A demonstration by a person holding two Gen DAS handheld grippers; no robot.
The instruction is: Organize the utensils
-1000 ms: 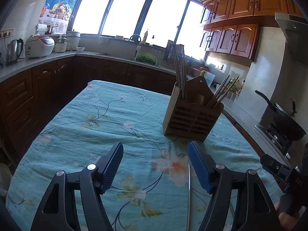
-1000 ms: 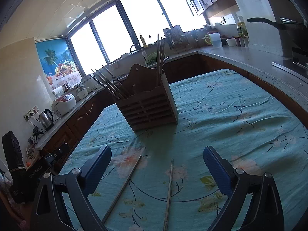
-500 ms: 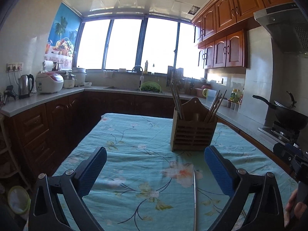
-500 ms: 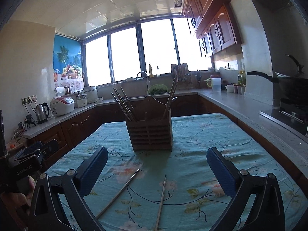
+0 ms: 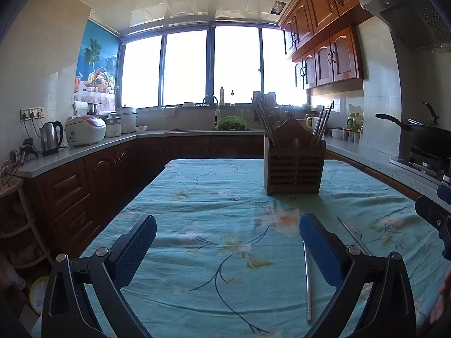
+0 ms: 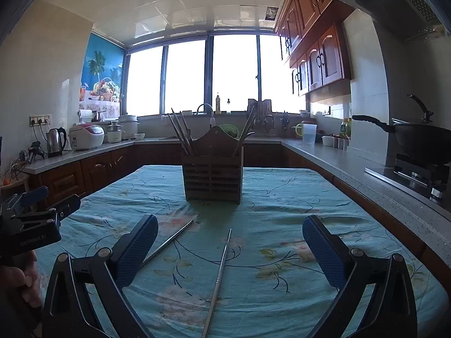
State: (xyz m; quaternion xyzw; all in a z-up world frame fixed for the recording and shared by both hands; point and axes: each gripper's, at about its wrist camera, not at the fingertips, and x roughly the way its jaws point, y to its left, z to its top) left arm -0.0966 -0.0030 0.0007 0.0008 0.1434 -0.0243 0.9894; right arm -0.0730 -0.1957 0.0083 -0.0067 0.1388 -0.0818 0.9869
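A wooden utensil holder (image 5: 293, 166) (image 6: 212, 178) with several chopsticks standing in two compartments sits mid-table. Two metal chopsticks lie loose on the cloth: one (image 6: 218, 278) (image 5: 307, 278) and another (image 6: 169, 242) (image 5: 353, 236). My left gripper (image 5: 227, 249) is open and empty, low over the table; a chopstick lies just inside its right finger. My right gripper (image 6: 229, 249) is open and empty, and both loose chopsticks lie between its fingers. The left gripper's body shows at the left edge of the right wrist view (image 6: 31, 225).
The table wears a turquoise floral cloth (image 5: 214, 197). Counters ring the room: a kettle (image 5: 50, 138) and rice cooker (image 5: 84, 131) at left, a sink (image 5: 214, 118) at the back, a wok (image 5: 425, 138) on a stove at right.
Both grippers have levelled and pulled back from the holder, which now looks smaller. The left gripper's jaws have opened wider. The loose chopsticks have not moved.
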